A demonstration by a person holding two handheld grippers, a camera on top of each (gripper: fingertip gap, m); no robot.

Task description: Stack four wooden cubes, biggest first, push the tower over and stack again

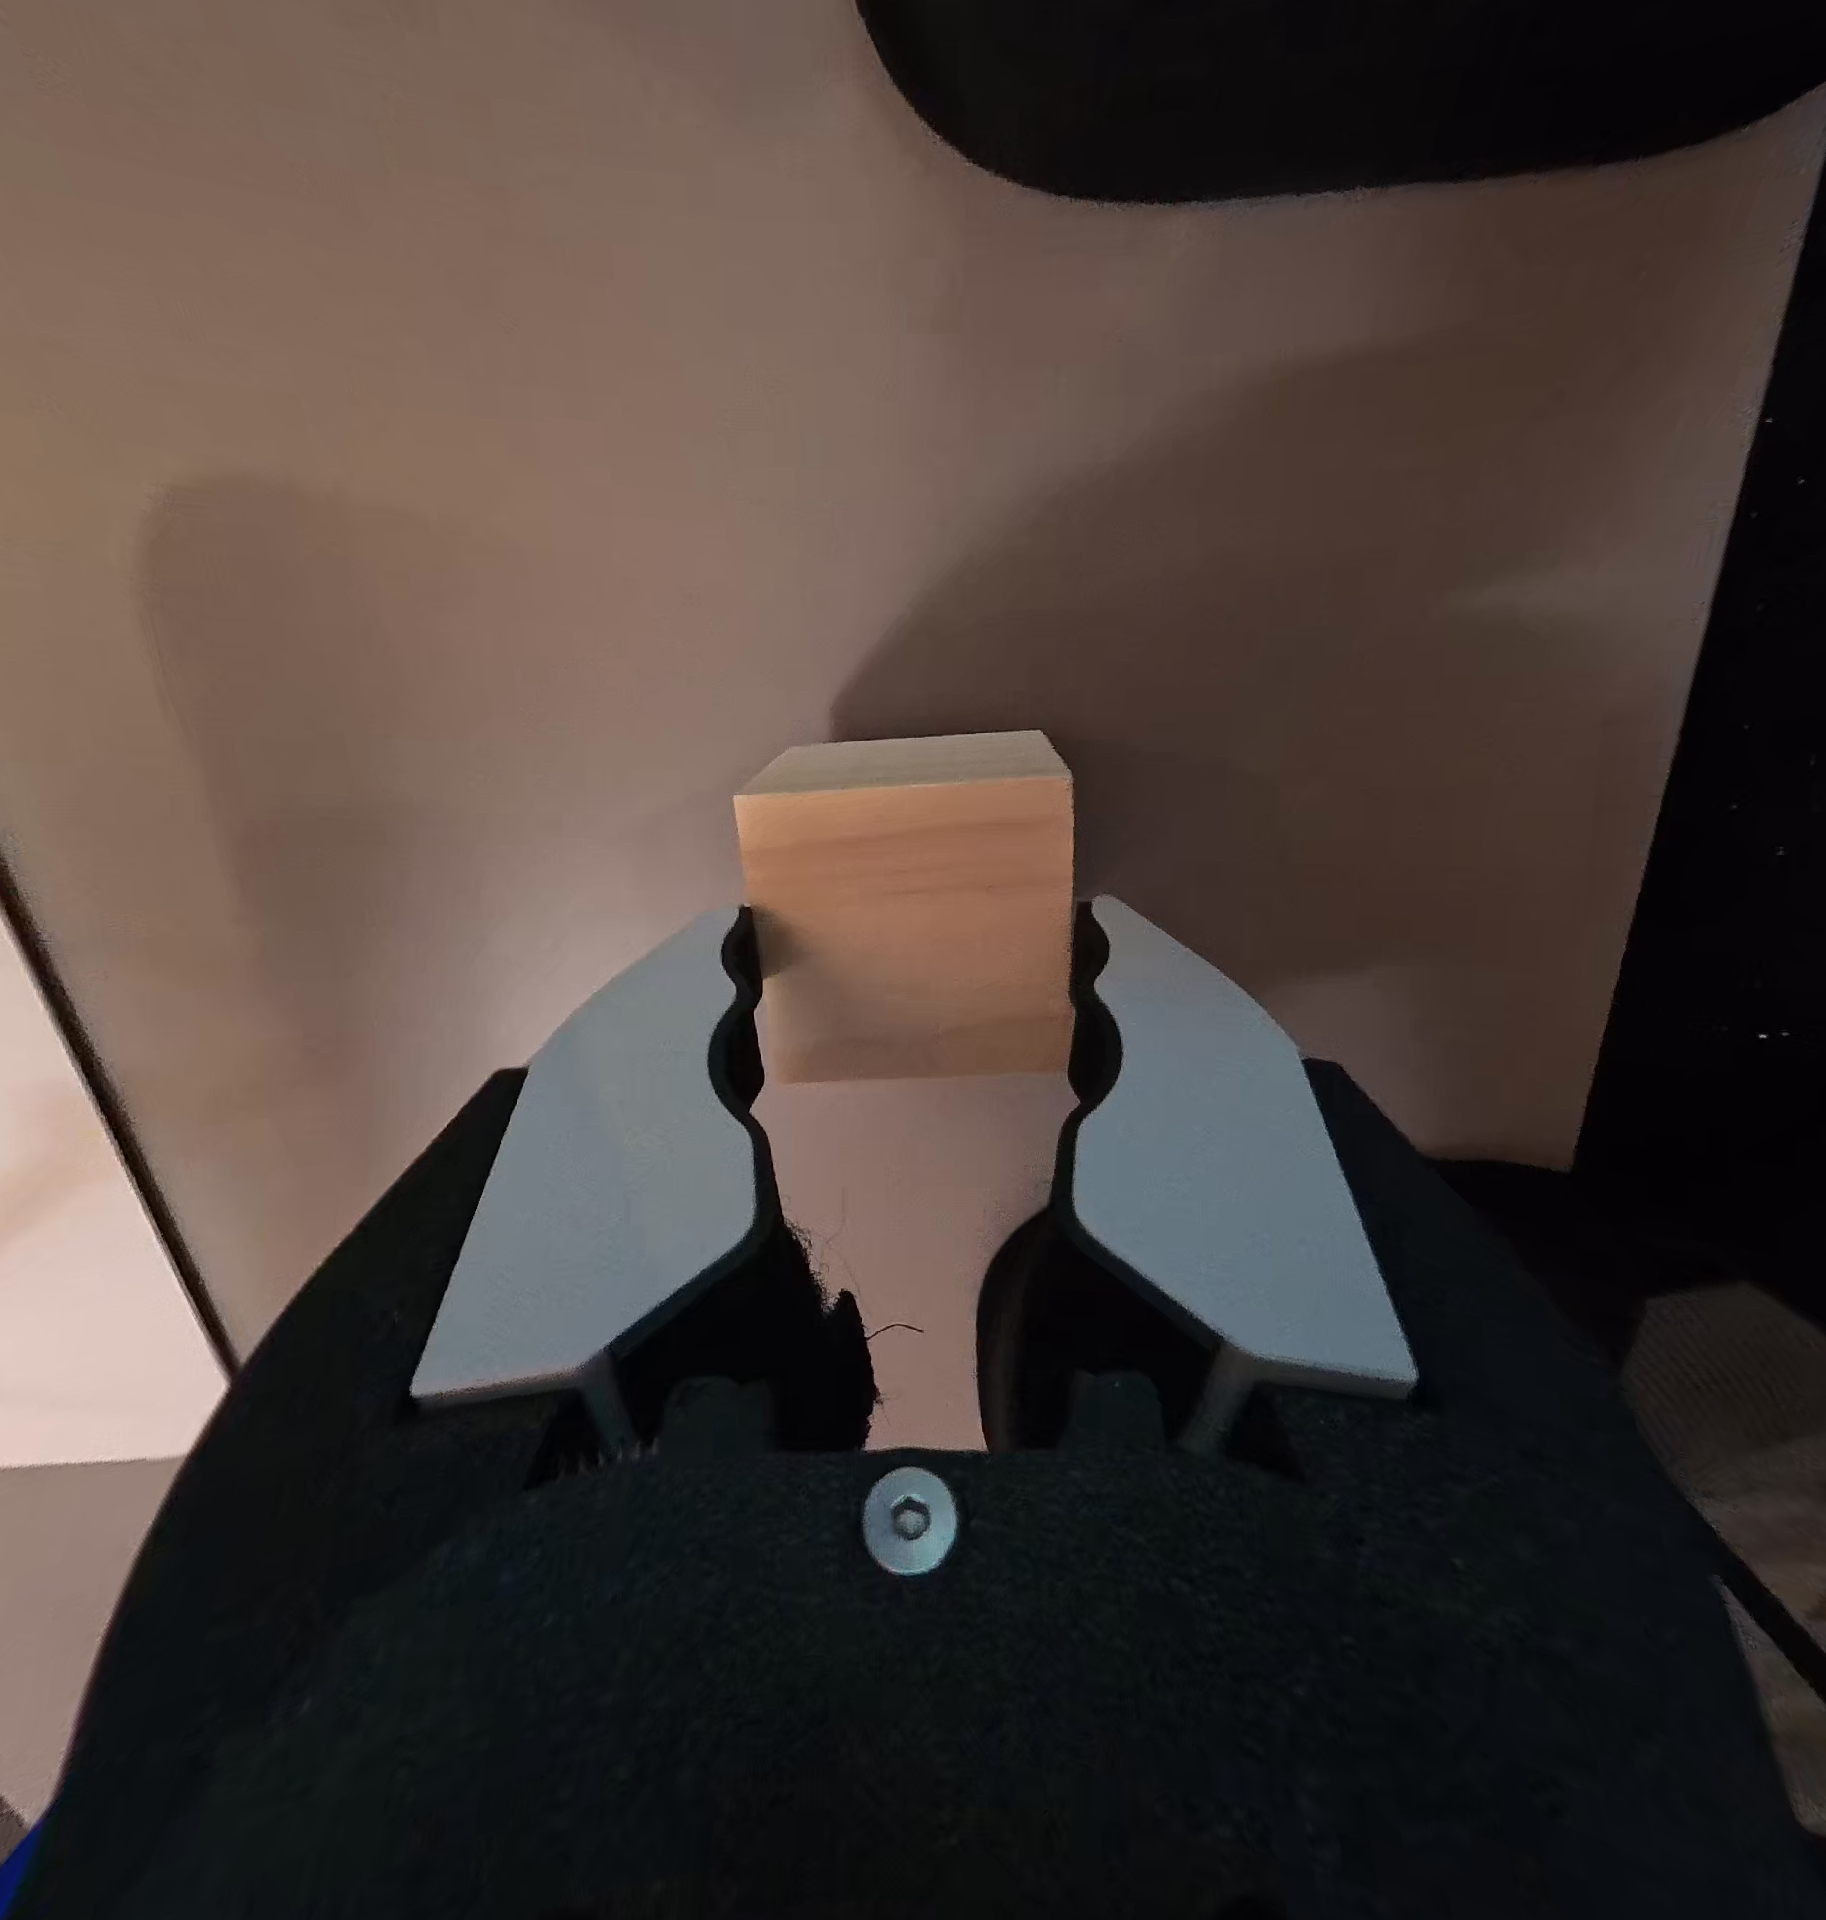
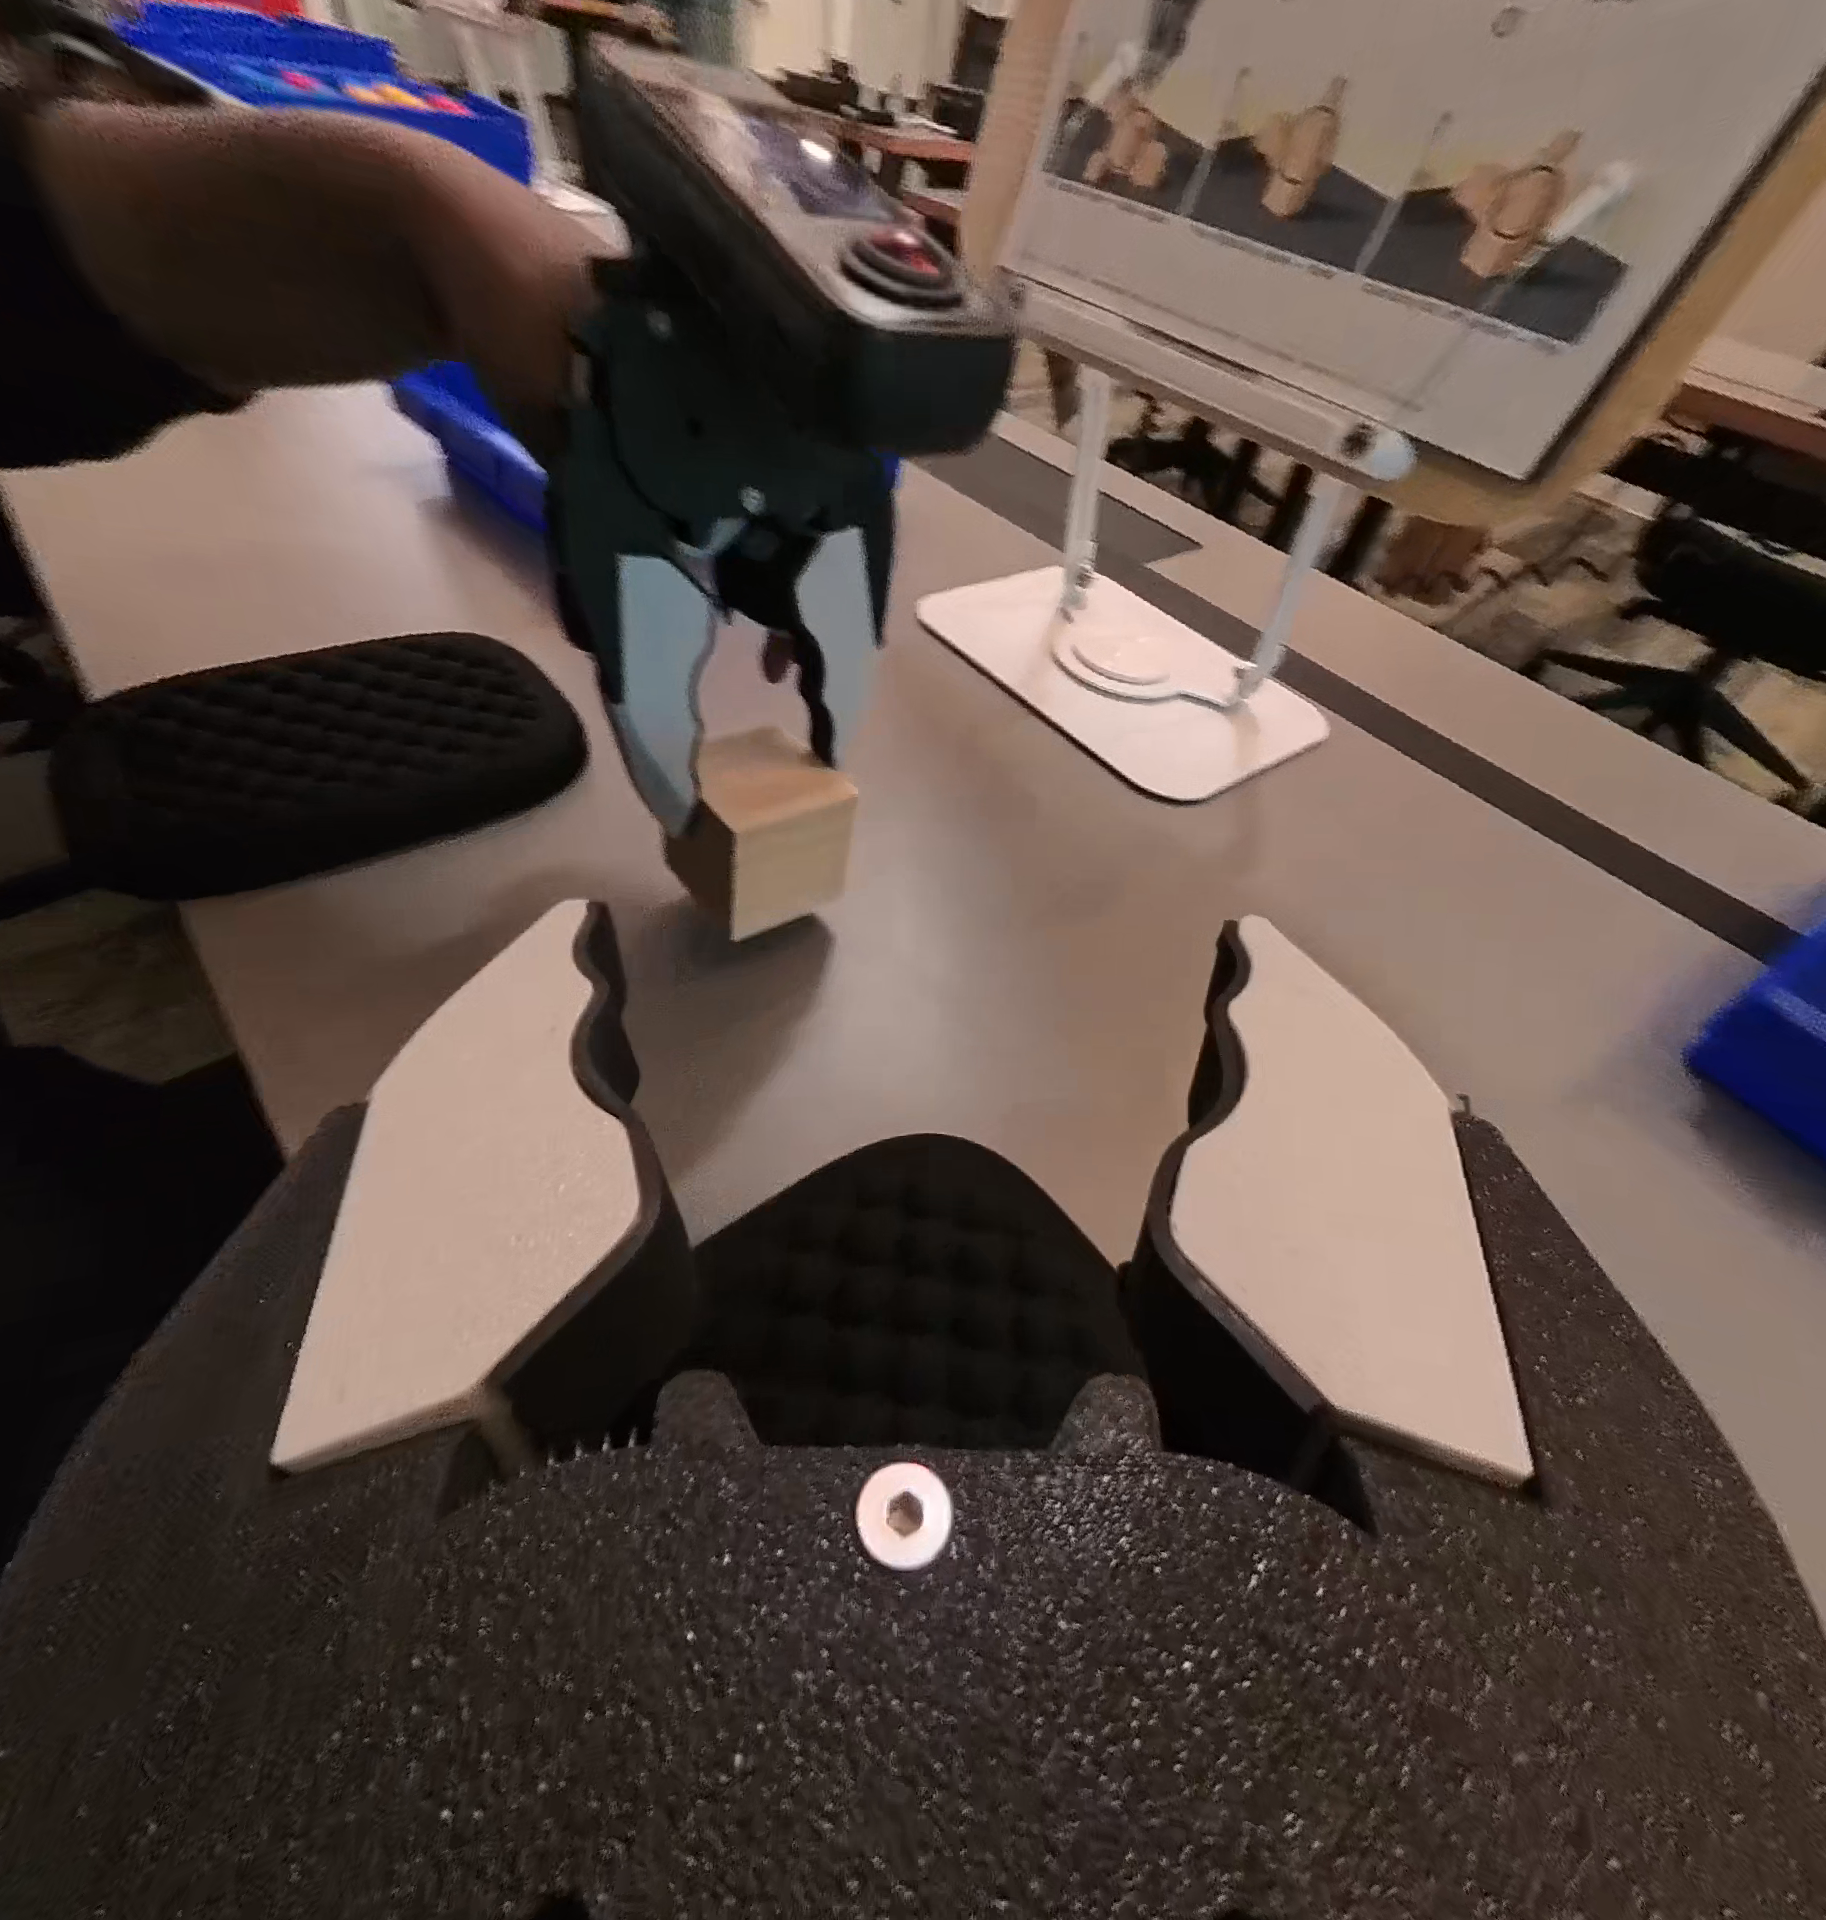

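1. The left tool (image 1: 914,935) grips a plain wooden block (image 1: 904,914); its two fingertips press on the block's opposite side faces, about halfway up.
2. In the right wrist view the same block (image 2: 774,831) hangs tilted in the left tool (image 2: 753,769), one corner down, just above the grey counter (image 2: 1044,883), with a shadow beneath it.
3. A person's hand (image 2: 389,249) holds the left tool from above.
4. The right tool (image 2: 914,956) has its fingers spread wide with only bare counter between them. It sits near the block, not touching it.
5. A black mesh armrest (image 2: 306,758) lies just left of the block.
6. A white stand (image 2: 1127,686) carrying a picture board (image 2: 1356,208) is on the counter farther back.
7. A blue bin (image 2: 1802,1049) sits at the right edge, another blue bin (image 2: 462,416) behind the hand.
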